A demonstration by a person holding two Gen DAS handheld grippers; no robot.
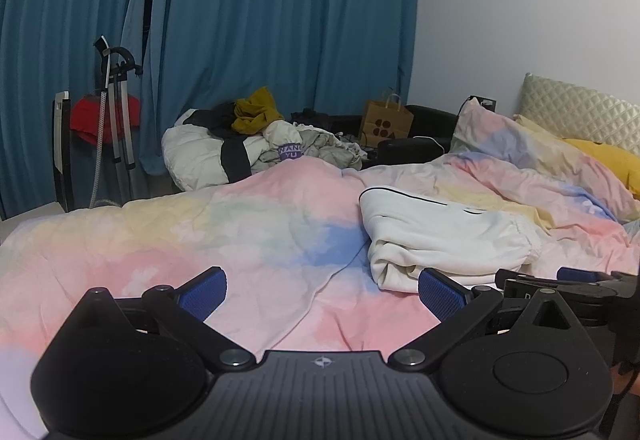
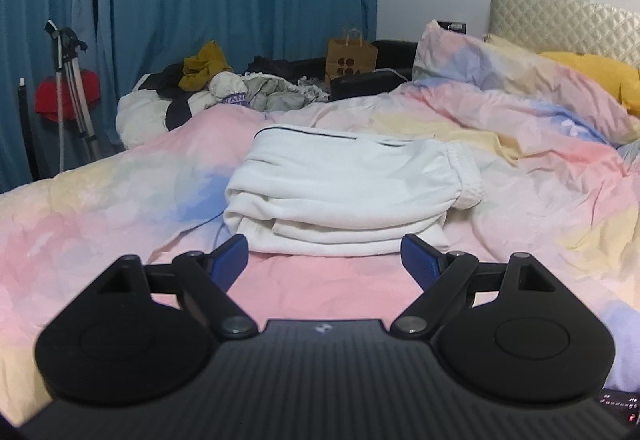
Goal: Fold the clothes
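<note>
Folded white fleece garment (image 2: 340,192) lies on pastel tie-dye bed quilt (image 2: 120,200). Left tongs (image 1: 322,294) and right tongs (image 2: 324,260) both spread wide, empty.

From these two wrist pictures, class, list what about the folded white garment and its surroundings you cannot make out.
- Folded white garment: its far side and underside are hidden by its own layers in both views, so its type is unclear.
- Purple label in the pile of clothes: lettering cut off by folds.
- Paper bag: contents hidden by its walls.
- Right gripper in the left wrist view: mostly cut off by the edge.
</note>
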